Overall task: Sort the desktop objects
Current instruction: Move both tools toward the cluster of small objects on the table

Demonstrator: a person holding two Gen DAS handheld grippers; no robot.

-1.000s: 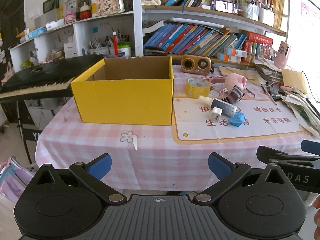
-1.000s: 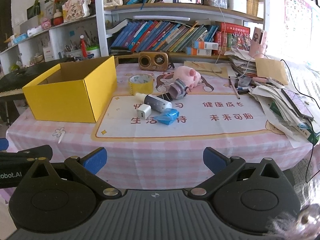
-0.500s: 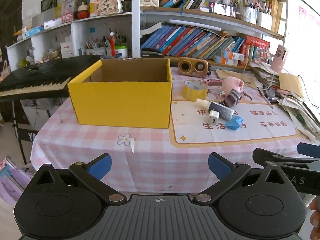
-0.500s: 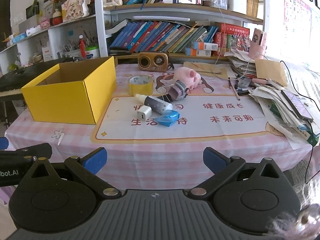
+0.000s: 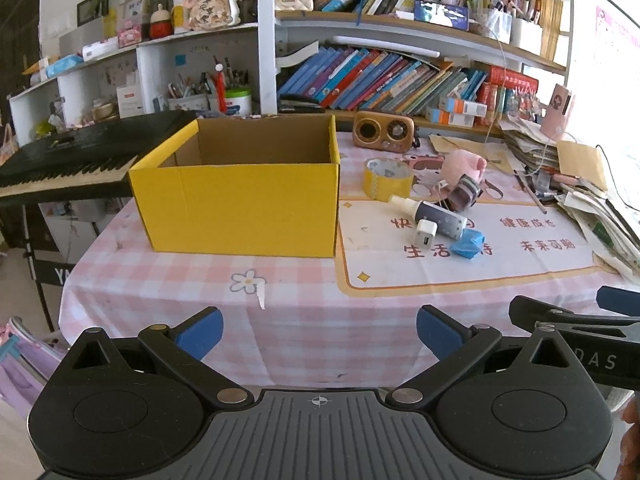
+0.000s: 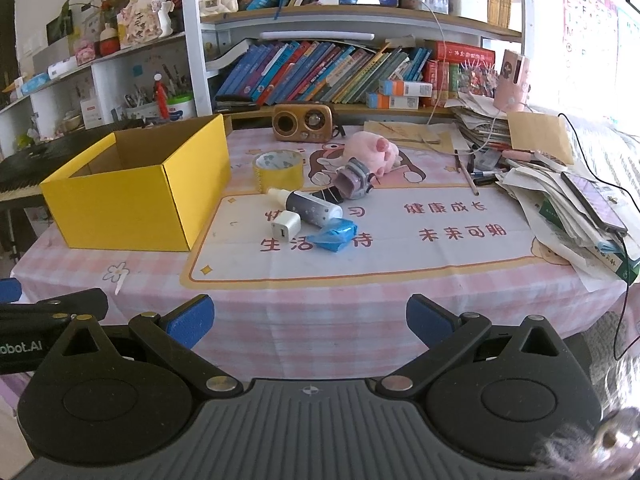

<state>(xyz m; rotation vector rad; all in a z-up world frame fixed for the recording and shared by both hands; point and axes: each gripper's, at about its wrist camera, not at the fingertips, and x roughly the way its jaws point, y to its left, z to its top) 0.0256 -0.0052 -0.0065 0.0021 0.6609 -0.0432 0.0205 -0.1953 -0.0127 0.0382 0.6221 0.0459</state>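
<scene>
A small heap of things is lying on the printed mat (image 6: 400, 252) that is covering the right part of the table's pink checked cloth (image 5: 168, 288). A grey spray bottle (image 6: 308, 206) with a white cap is lying on its side; a white charger plug (image 6: 285, 227) is touching its near side, and a crumpled blue wrapper (image 6: 333, 235) is sitting just beside the bottle's base. Behind them a roll of yellow tape (image 6: 278, 170) is standing on its edge face up, and a pink plush pig (image 6: 370, 151) is lying near a mauve and grey cylinder (image 6: 354, 179) whose nature is hard to make out. A wooden radio (image 6: 303, 123) is standing at the back of the table.

Left of the mat, an open yellow cardboard box (image 5: 240, 200) is sitting on the cloth; its floor is hiding behind the near wall, so what it contains cannot be told.

The left gripper (image 5: 319, 332) is hovering short of the table's near edge, its blue-padded fingers spread wide and gripping nothing. The right gripper (image 6: 310, 318) is hovering likewise, fingers wide apart and empty. Each is showing only partly at the edge of the other's view. A stack of papers (image 6: 568, 208) at the right is running out of view.
</scene>
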